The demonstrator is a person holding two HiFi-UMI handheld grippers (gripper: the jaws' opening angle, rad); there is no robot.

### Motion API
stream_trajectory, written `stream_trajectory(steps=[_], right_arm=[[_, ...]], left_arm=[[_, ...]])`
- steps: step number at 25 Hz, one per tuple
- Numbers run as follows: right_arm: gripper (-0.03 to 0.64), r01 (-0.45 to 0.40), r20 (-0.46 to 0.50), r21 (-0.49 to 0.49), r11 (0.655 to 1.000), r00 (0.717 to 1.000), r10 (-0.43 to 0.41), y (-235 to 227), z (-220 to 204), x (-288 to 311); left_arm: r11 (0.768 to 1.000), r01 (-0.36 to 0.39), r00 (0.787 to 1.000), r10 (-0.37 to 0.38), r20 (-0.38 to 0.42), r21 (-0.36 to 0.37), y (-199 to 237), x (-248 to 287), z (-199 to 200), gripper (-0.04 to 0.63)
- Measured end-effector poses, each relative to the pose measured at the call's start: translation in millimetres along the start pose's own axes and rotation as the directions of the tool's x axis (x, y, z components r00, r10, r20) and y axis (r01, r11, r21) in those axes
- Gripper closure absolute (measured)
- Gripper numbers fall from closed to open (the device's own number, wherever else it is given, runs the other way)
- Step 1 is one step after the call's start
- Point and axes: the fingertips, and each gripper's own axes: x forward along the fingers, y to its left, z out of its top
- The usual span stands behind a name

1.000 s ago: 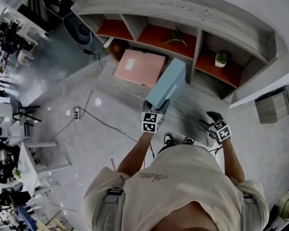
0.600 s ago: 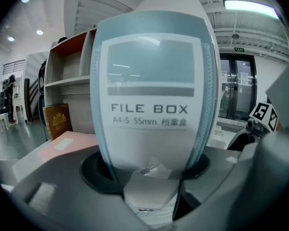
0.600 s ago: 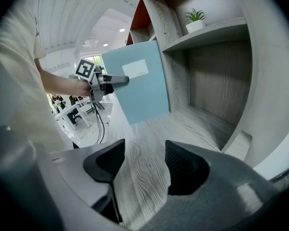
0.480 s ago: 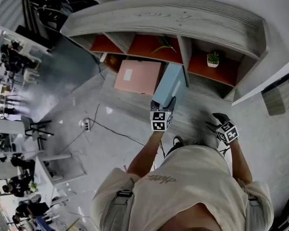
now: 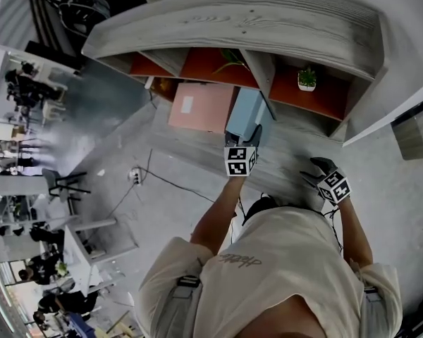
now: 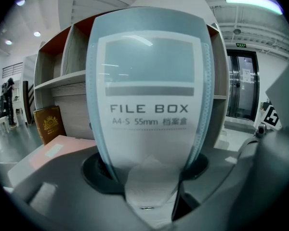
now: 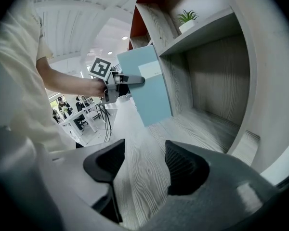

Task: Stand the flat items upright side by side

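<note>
The left gripper [image 5: 249, 136] is clamped on the near end of a blue file box [image 5: 244, 113], with the labelled spine facing back at it. The box's long axis runs straight away from the gripper toward the wooden shelf unit [image 5: 268, 20] at the far side of the tabletop [image 5: 285, 169]. Seen from the right gripper's side, its broad faces stand vertical and its far lower corner hangs close over the wood, just in front of the upright divider [image 5: 261, 65]. I cannot tell whether it touches.

A pink file box [image 5: 201, 106] lies flat on the tabletop just left of the blue one. That is the relation that matters. As I judge it, the blue box has to be set down on its edge, with room left beside it for the pink one to stand.

The right gripper [image 5: 317, 167] hovers over bare wood to the right, well apart from both boxes, its jaws parted and empty. The left gripper is much the nearer to the pink box.
</note>
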Motion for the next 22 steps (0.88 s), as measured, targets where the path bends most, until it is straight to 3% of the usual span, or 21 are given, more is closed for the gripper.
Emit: stream_trajectory(steps=[14,19,22], right_arm=[[0.365,0.029,0.094,-0.006,1.000,0.995,-0.028,12,8,-13],[0.367,0.149,0.186,-0.031,0.988,0.973,-0.140,1,32,-33],[0.367,0.166,0.223,-0.042,0.985,0.963,-0.153,2,41,-40]], left_arm=[[1.000,-0.006,1.000,0.006,0.000,-0.012,-1,15,6,0.267],[0.996,0.006,0.999,-0.003,0.034,-0.086,-6,1,10,0.215],[0.994,-0.009,0.999,0.015,0.050,-0.111,-6,-20,5,0.207]])
